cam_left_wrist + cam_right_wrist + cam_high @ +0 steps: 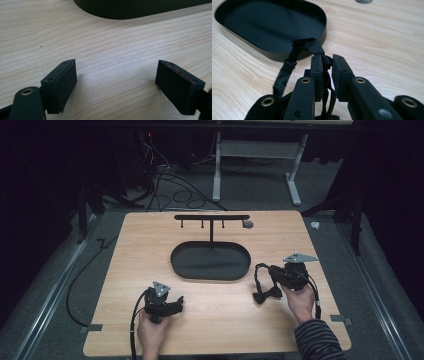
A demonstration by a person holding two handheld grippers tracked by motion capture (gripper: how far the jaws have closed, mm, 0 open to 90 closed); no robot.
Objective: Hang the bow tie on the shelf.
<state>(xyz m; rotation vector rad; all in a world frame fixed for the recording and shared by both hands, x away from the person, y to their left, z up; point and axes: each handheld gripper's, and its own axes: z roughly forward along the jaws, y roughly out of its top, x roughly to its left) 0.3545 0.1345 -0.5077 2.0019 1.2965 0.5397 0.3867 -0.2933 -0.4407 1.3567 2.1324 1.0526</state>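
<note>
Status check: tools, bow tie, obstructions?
Right tool shut on bow tie strap. Left tool open, empty. Bow tie beside tray; nothing blocking.

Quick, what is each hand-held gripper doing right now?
Left hand-held gripper: open, holding nothing, over the table.
Right hand-held gripper: shut on the black bow tie strap, near the tray.

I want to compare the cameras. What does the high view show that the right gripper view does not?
High view alone: the rack with pegs standing behind the tray, the left tongs, and both hands. Right gripper view alone: the strap pinched between the right tongs. Both: the black tray, the bow tie and the wooden table.
</note>
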